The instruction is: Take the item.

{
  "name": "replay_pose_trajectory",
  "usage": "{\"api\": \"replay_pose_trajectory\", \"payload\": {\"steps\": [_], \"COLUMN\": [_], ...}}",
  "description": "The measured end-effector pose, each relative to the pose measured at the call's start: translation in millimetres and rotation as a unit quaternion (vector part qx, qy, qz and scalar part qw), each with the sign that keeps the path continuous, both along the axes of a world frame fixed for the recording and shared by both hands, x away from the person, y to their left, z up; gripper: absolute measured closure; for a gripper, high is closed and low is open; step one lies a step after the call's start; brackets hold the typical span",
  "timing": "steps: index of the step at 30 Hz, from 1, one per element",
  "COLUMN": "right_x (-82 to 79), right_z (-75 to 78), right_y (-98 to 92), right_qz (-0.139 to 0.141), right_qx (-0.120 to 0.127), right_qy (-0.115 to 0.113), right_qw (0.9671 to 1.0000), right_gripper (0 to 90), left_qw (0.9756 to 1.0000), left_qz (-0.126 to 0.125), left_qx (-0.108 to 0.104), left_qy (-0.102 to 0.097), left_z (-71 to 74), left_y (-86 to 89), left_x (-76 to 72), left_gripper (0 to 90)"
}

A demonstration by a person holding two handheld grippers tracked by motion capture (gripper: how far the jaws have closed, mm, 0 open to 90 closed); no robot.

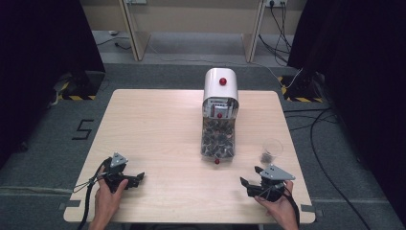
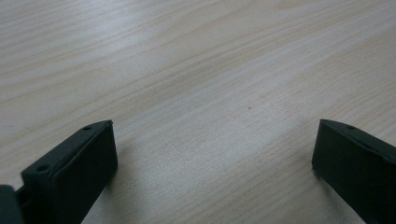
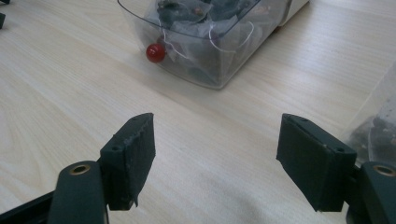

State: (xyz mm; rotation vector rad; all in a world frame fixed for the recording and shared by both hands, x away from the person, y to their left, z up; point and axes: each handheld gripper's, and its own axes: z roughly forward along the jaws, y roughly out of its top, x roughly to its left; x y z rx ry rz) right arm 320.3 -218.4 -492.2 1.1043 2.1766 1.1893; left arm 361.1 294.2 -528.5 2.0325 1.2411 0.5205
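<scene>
While both tools, left (image 1: 135, 178) and right (image 1: 245, 184), rested spread and empty on the pale wooden tabletop (image 1: 158, 139), a careless reach risked toppling the clear plastic cup (image 1: 272, 150).

Lab-like recording space: black curtains (image 1: 43, 43) at sides, hazard-taped stand feet (image 1: 72, 97), loose floor cables (image 1: 316, 129), lone wooden table (image 1: 153, 129).

left tongs (image 1: 136, 179): black, grey plate | right tongs (image 1: 248, 183): black, cabled
</scene>
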Motion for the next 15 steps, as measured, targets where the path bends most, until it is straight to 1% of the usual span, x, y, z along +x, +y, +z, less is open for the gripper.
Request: {"api": "replay_pose_trajectory", "payload": {"steps": [6, 15], "right_x": [-3.2, -8.0], "right_z": [-4.9, -8.5], "right_y": [-2.9, -7.1], "right_qz": [-0.002, -0.004], "right_qx": [-0.001, -0.002], "right_qy": [0.007, 0.012], "right_qw": [1.0, 0.9999], "right_gripper": [28.6, 28.7], "left_qw": [1.0, 1.0], "left_qz": [0.0, 0.0], "left_qx": [0.0, 0.0], "left_qy": [0.0, 0.0], "left_z": [0.0, 0.0], "left_y": [0.0, 0.0], "left_x": [0.0, 0.0], "left_gripper": [0.0, 0.0]}}
